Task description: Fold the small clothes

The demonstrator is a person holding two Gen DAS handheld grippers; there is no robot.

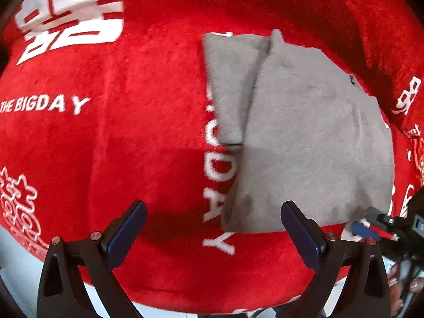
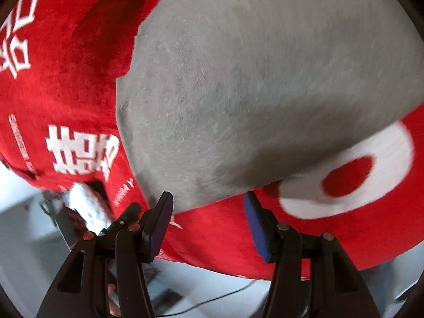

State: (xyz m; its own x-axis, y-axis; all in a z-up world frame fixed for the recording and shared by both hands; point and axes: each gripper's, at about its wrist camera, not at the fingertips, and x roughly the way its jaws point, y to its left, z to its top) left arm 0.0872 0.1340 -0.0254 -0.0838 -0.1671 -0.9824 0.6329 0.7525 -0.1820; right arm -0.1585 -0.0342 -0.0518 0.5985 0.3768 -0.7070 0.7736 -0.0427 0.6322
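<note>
One grey garment (image 1: 304, 137) lies on the red cloth (image 1: 119, 132), right of centre in the left wrist view. It is a soft, matte knit, folded into a rough rectangle, with one narrower folded layer (image 1: 230, 87) showing along its left edge. In the right wrist view the garment (image 2: 265, 79) fills most of the frame, and its near edge lies just ahead of the right tongs (image 2: 208, 224).

The red cloth is plush, printed with white characters and the words "THE BIGDAY" (image 1: 45, 104). It covers a white bench (image 2: 212, 286).

Left tongs (image 1: 213, 234): released, jaws wide apart, holding nothing, with the right pad at the garment's near edge. Right tongs: released, jaws apart, holding nothing
</note>
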